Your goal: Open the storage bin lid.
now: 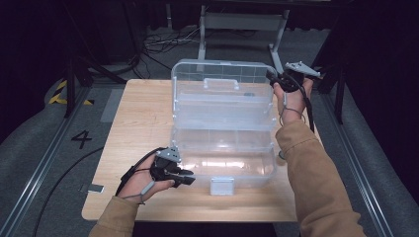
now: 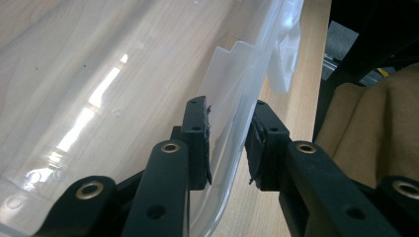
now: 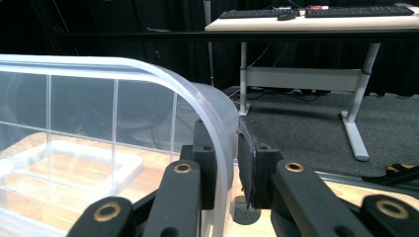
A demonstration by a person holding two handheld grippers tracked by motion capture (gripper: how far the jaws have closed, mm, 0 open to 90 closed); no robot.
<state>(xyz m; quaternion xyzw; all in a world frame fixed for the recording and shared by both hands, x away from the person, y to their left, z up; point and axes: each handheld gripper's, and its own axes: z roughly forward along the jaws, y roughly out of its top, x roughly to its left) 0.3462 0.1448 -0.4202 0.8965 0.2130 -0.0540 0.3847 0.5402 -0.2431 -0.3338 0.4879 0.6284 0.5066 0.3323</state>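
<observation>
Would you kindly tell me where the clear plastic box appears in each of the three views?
High view: clear plastic box at table centre, lid raised.
Left gripper view: its front wall between the jaws.
Right gripper view: its lid rim between the jaws.
Shared landmark: the wooden table.

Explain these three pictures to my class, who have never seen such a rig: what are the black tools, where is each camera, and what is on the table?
A person holds a pair of hand-held tongs in each hand. The high view looks down from above on the wooden table, where a clear plastic box stands with its lid raised. The other two cameras ride on the tongs. The left tongs straddle the box's front wall near a corner. The right tongs straddle the raised lid's edge, pads close against it; whether they press I cannot tell.
</observation>
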